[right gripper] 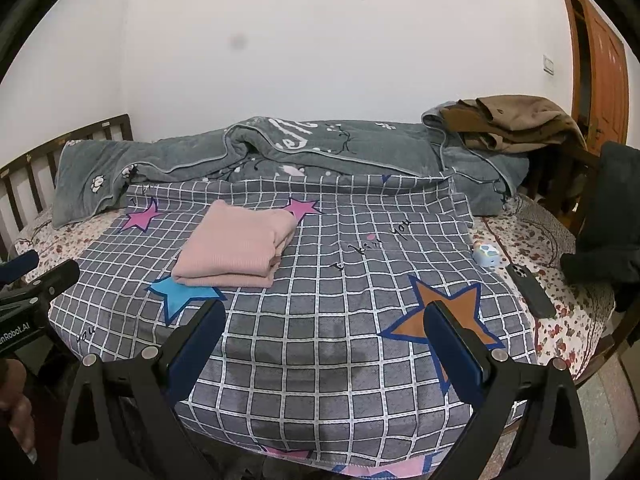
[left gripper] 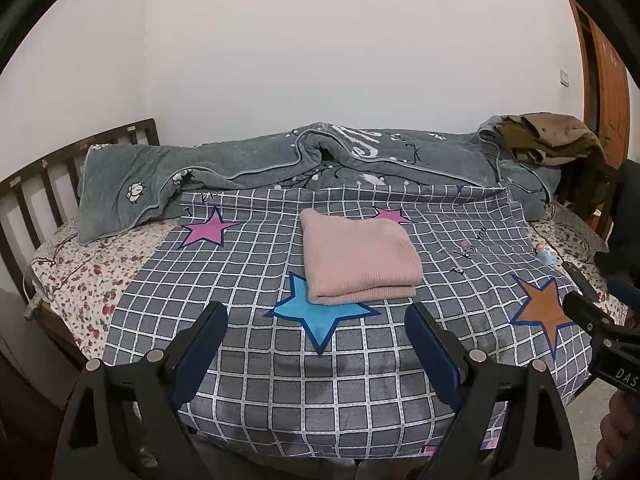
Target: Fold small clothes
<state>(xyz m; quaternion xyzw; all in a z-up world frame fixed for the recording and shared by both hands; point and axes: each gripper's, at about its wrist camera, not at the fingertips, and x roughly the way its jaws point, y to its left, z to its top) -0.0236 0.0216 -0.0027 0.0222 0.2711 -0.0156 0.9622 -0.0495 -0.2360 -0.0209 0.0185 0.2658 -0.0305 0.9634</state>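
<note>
on checked fleece blanket (left gripper: 248,360): folded ribbed pink garment (left gripper: 358,258); both tools (left gripper: 316,320) (right gripper: 326,320) spread, empty.

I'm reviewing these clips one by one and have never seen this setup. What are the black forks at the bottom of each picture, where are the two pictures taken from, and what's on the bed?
There is no robot here: a person holds one two-finger gripper in each hand, and a fisheye camera on each looks forward along its fingers. One picture is from the left gripper, the other from the right gripper. The black forks with blue pads are those fingers. Both stand open and hold nothing.

Ahead is a bed. On its grey checked blanket with stars lies a pink garment, already folded. Behind it is a bunched grey quilt with brown clothes piled at its right end. A phone and a small light blue object lie to the right.
</note>
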